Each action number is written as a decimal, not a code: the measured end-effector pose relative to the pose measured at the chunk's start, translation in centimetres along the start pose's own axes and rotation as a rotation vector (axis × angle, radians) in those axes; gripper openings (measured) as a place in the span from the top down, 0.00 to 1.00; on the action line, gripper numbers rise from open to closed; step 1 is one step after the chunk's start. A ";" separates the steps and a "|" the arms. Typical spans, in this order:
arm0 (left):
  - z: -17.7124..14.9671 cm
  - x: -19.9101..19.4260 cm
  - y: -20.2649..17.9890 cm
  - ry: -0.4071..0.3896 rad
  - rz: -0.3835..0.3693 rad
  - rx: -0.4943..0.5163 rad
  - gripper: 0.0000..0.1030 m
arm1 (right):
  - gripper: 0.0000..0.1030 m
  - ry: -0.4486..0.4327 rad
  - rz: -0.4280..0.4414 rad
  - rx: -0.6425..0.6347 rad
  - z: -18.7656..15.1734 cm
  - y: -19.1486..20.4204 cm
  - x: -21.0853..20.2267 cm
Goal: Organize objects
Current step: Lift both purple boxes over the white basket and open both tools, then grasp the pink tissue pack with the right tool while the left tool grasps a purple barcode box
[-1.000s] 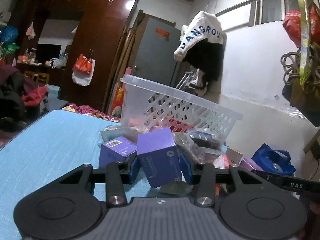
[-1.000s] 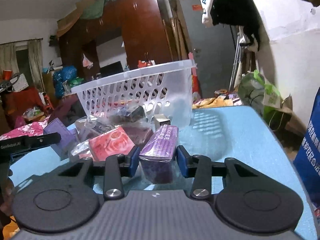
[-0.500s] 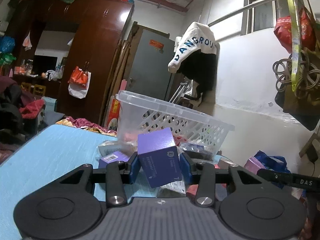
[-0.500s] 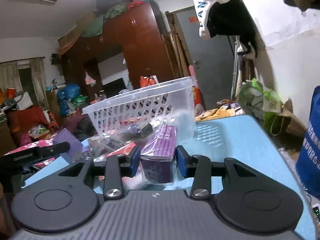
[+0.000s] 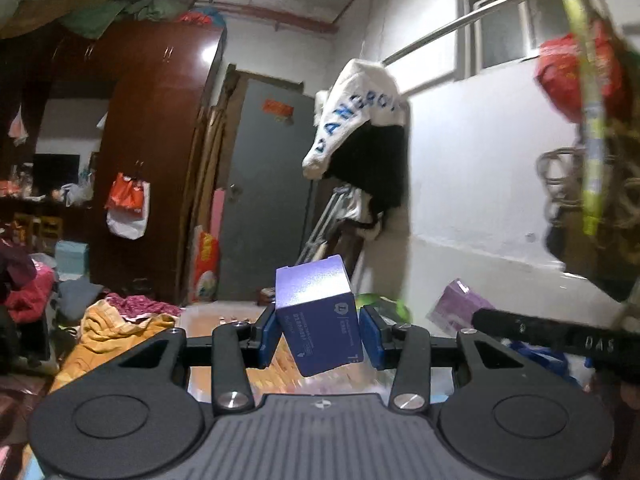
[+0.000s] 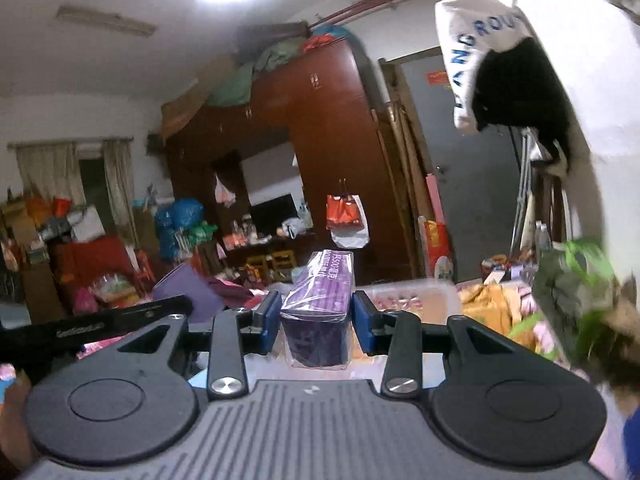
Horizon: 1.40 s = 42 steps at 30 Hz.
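My left gripper (image 5: pixel 318 330) is shut on a purple-blue box (image 5: pixel 318 314), held tilted in the air between the blue pads. My right gripper (image 6: pixel 316 320) is shut on a purple plastic-wrapped pack (image 6: pixel 320 304), also lifted. The clear plastic basket (image 6: pixel 416 294) lies below and just ahead of both grippers; in the left wrist view its rim (image 5: pixel 224 314) shows under the box. The right gripper's dark bar (image 5: pixel 560 338) crosses the right side of the left wrist view, with its purple pack (image 5: pixel 460 306) beside it. The left gripper's bar (image 6: pixel 100 324) and box (image 6: pixel 188 294) appear at the left of the right wrist view.
A dark wooden wardrobe (image 5: pixel 148 160) and a grey door (image 5: pixel 264 200) stand behind. A white and black garment (image 5: pixel 360 136) hangs on the wall. Clothes in yellow and red (image 5: pixel 116 324) are heaped low on the left. Green and brown bags (image 6: pixel 576 292) hang at the right.
Both grippers rose with their boxes from the pile on the blue table. The basket, first seen from the side at box height, now sits low under the grippers.
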<state>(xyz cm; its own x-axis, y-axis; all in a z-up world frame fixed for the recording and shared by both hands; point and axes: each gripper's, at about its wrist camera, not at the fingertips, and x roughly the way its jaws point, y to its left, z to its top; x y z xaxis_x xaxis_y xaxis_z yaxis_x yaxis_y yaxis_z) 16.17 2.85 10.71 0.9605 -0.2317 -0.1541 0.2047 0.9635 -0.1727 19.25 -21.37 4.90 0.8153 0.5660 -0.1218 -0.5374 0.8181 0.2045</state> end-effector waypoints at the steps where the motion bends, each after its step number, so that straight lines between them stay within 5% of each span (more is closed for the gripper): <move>1: 0.6 1.4 0.1 0.030 0.014 -0.001 0.55 | 0.59 0.018 -0.007 -0.011 0.6 -0.1 1.3; 3: 0.9 4.0 0.7 0.112 0.001 -0.012 0.54 | 0.56 0.042 -0.007 -0.018 1.2 -0.5 3.5; 6: -0.5 6.5 0.9 0.176 0.062 0.020 0.31 | 0.18 0.103 -0.051 -0.047 0.7 -0.9 5.9; 9: -1.6 5.7 1.5 0.182 0.050 0.013 0.30 | 0.13 0.111 -0.074 -0.038 -0.6 -1.0 4.9; 11: -2.1 3.0 1.8 0.135 0.011 0.019 0.29 | 0.00 0.093 -0.056 -0.038 -1.5 -0.9 2.4; 15: -4.4 -2.9 2.4 0.054 0.051 0.110 0.13 | 0.00 0.124 -0.059 -0.071 -5.2 -0.2 -1.8; 19: -8.3 -4.4 4.3 0.139 0.170 0.116 0.13 | 0.00 0.204 -0.020 -0.077 -10.3 -0.2 -3.4; 23: -10.0 -2.3 5.9 0.293 0.170 0.101 0.14 | 0.00 0.279 0.030 -0.037 -11.3 -0.7 -2.2; 30: -11.3 -0.5 5.9 0.389 0.140 0.120 0.16 | 0.07 0.336 0.055 -0.097 -13.0 -0.7 -1.4; 33: -12.0 0.1 6.3 0.415 0.139 0.105 0.18 | 0.16 0.365 0.085 -0.104 -13.2 -0.6 -1.2; 38: -12.9 0.2 6.5 0.451 0.141 0.096 0.49 | 0.25 0.405 0.115 -0.112 -13.4 -0.7 -0.9; 42: -12.9 0.0 6.3 0.445 0.135 0.098 0.52 | 0.36 0.438 0.126 -0.123 -13.5 -0.6 -0.7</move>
<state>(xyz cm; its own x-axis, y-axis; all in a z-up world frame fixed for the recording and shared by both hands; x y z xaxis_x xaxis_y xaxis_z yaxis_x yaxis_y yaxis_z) 15.02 7.14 -2.92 0.8099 -0.1182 -0.5746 0.1211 0.9921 -0.0335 16.15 -20.90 -8.25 0.5892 0.6292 -0.5069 -0.6693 0.7315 0.1301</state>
